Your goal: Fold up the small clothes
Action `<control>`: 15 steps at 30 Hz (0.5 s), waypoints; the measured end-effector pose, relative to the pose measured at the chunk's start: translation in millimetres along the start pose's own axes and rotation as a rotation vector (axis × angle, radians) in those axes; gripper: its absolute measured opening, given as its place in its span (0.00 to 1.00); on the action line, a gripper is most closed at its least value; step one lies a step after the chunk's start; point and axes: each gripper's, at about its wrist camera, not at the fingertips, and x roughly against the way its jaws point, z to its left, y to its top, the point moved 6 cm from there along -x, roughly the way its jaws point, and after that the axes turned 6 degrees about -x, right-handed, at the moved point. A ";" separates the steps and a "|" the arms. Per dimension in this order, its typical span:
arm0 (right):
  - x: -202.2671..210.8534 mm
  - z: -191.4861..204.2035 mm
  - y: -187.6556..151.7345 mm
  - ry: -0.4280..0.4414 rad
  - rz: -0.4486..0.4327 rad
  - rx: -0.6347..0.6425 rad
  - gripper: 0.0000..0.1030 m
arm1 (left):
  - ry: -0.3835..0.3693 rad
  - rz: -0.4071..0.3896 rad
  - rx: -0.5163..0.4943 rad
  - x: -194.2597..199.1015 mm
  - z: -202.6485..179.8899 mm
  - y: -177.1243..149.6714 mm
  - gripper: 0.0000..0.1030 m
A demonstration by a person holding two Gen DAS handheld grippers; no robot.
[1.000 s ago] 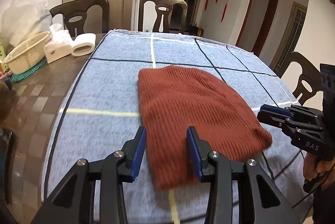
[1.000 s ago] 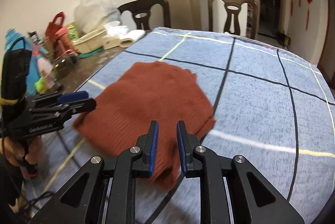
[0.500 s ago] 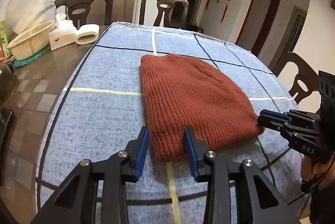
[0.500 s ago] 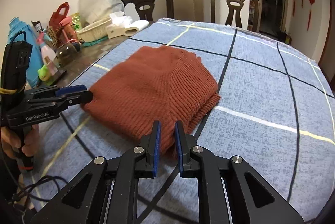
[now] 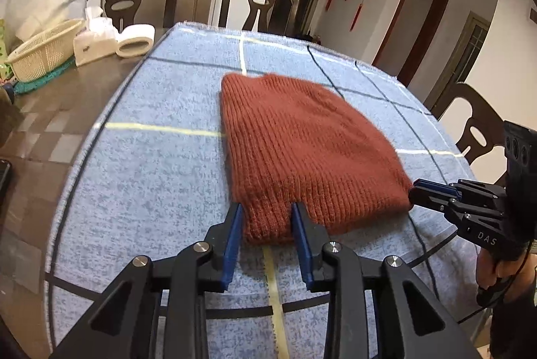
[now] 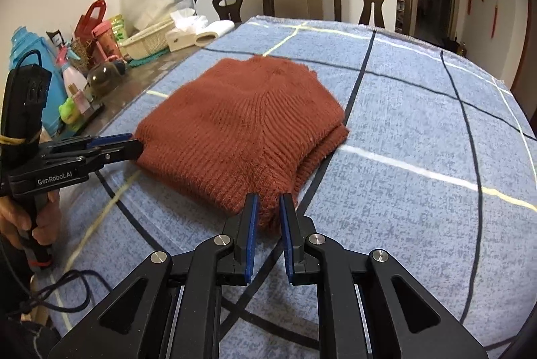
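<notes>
Left wrist view: we are clamping both grippers (image 5: pixel 265 218) (image 6: pixel 267 211) on the sweater's (image 5: pixel 302 151) near corners, keeping them level while lifting.

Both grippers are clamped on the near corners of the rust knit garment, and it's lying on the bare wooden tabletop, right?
Not quite. The left gripper and right gripper do each pinch a near corner of the rust knit garment, but it lies on a blue checked cloth, not bare wood. The left wrist view shows this.
</notes>
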 end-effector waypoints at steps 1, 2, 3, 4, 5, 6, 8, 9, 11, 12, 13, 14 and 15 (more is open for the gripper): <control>2.6 0.7 1.9 0.001 -0.010 0.001 0.13 | 0.004 -0.010 -0.004 2.8 -1.1 2.7 0.32; 5.5 3.2 4.6 0.003 -0.022 0.007 0.13 | 0.002 -0.020 -0.008 4.5 -3.0 5.9 0.32; 6.8 5.7 6.3 0.005 -0.030 0.013 0.13 | -0.004 -0.027 -0.013 5.2 -6.0 8.7 0.32; 7.6 8.8 7.5 0.010 -0.038 0.022 0.13 | -0.010 -0.030 -0.018 4.2 -8.7 10.8 0.32; 7.1 13.2 8.1 0.019 -0.042 0.035 0.13 | -0.015 -0.029 -0.028 1.8 -13.0 12.1 0.32; 4.5 16.1 7.5 0.022 -0.039 0.045 0.14 | -0.018 -0.023 -0.037 -1.1 -17.0 11.7 0.32; -5.9 17.5 2.1 0.007 -0.008 0.062 0.14 | -0.011 -0.010 -0.058 -7.1 -23.0 8.6 0.32; -13.6 15.8 -2.9 -0.003 0.022 0.067 0.14 | 0.002 -0.007 -0.073 -8.9 -24.8 6.6 0.32; -14.5 13.3 -6.6 0.009 0.021 0.059 0.14 | 0.025 0.000 -0.088 -9.9 -26.6 3.3 0.32; -13.0 12.7 -6.6 0.010 0.022 0.054 0.14 | 0.030 0.004 -0.090 -9.4 -26.6 2.8 0.32; -11.4 12.4 -6.5 0.009 0.020 0.053 0.14 | 0.034 0.007 -0.090 -8.7 -26.0 2.3 0.32; -8.9 12.5 -5.9 0.004 0.013 0.055 0.14 | 0.038 0.011 -0.087 -8.2 -25.0 1.9 0.32; -7.5 12.5 -5.8 -0.001 0.010 0.058 0.14 | 0.043 0.015 -0.083 -7.9 -24.6 1.1 0.32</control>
